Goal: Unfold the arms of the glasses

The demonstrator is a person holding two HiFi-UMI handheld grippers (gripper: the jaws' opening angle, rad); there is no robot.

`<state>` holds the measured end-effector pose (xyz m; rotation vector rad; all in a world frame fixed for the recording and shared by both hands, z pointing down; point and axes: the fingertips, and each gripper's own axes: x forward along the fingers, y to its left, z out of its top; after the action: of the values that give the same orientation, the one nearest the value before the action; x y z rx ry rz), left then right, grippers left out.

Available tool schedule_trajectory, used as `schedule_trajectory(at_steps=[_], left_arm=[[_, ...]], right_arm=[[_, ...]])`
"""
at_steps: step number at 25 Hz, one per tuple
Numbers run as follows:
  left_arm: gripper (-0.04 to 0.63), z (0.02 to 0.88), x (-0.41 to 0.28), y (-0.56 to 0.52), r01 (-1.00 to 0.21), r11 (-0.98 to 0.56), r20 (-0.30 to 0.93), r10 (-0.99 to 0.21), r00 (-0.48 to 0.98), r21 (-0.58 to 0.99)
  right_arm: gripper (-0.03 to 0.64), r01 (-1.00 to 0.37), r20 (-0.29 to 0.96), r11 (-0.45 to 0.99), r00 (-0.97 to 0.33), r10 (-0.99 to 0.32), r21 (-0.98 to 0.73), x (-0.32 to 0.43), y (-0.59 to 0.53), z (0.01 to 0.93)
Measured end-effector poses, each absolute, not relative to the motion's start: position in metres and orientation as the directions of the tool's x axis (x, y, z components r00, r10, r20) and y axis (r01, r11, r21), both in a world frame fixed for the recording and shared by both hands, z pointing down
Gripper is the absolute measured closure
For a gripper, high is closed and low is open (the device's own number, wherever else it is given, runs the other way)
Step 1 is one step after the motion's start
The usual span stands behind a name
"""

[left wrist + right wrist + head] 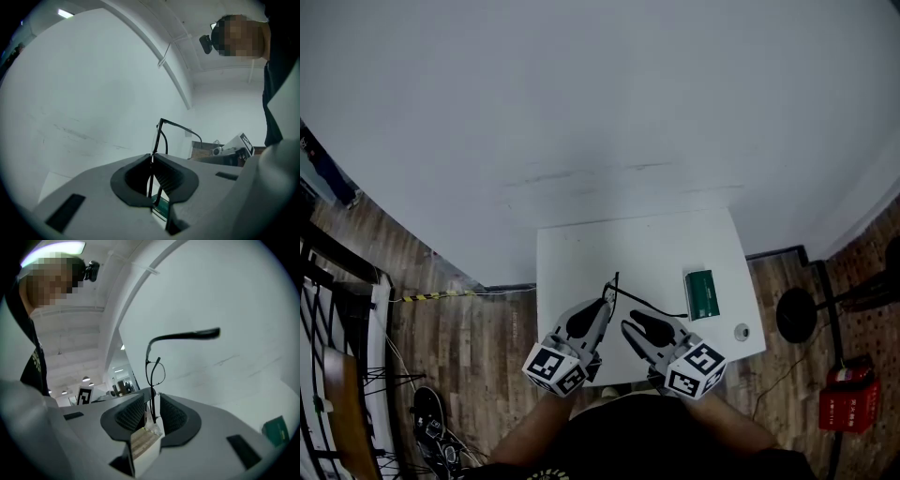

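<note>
The left gripper [152,158] pinches the glasses [161,130], which are held up above the white table [581,253]. The jaws of the right gripper [153,397] stand a little apart around them, apparently not pressing.

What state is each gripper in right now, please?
Left gripper: closed, holding the glasses.
Right gripper: open; the glasses pass between its jaws, ungripped.

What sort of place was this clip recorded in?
Probably an indoor lab or studio set up for recording, not a home: a small white table set against a bare white wall, a wood-plank floor with striped hazard tape and a round stand base.
</note>
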<state>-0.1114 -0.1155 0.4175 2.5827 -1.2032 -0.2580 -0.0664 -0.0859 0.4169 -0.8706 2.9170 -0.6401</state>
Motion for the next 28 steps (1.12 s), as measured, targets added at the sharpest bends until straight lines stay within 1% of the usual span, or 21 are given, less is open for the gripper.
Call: schedule_trajectory(at_steps=[3, 13, 16, 18, 19, 28], left_arm=[[0.574, 0.416, -0.107, -0.110, -0.713, -0.623, -0.044, -0.762, 0.646, 0.321], [0.574, 0.417, -0.090, -0.098, -0.693, -0.672, -0.017, -0.721, 0.693, 0.259], [0.574, 0.419, -0.087, -0.095, -0.689, -0.680, -0.010, -0.713, 0.701, 0.252], [0.574, 0.421, -0.086, -0.094, -0.687, -0.682, -0.005, -0.710, 0.704, 0.251], [0.574, 0.422, -0.086, -0.093, -0.687, -0.681, -0.004, -0.711, 0.703, 0.252], [0.574, 0.426, -0.096, -0.100, -0.715, -0.646, 0.008, -0.740, 0.672, 0.267]], right_arm=[[0.523, -0.507, 0.066, 0.742, -0.841, -0.536, -0.438, -0.067, -0.089, 0.417], [0.525, -0.475, -0.002, 0.744, -0.842, -0.539, -0.471, -0.069, -0.091, 0.405], [0.525, -0.477, -0.005, 0.739, -0.839, -0.544, -0.475, -0.069, -0.090, 0.407], [0.583, -0.495, 0.009, 0.730, -0.830, -0.557, -0.472, -0.066, -0.090, 0.410], [0.589, -0.502, 0.015, 0.726, -0.827, -0.562, -0.470, -0.065, -0.090, 0.412], [0.595, -0.510, 0.039, 0.715, -0.826, -0.562, -0.478, -0.062, -0.086, 0.419]])
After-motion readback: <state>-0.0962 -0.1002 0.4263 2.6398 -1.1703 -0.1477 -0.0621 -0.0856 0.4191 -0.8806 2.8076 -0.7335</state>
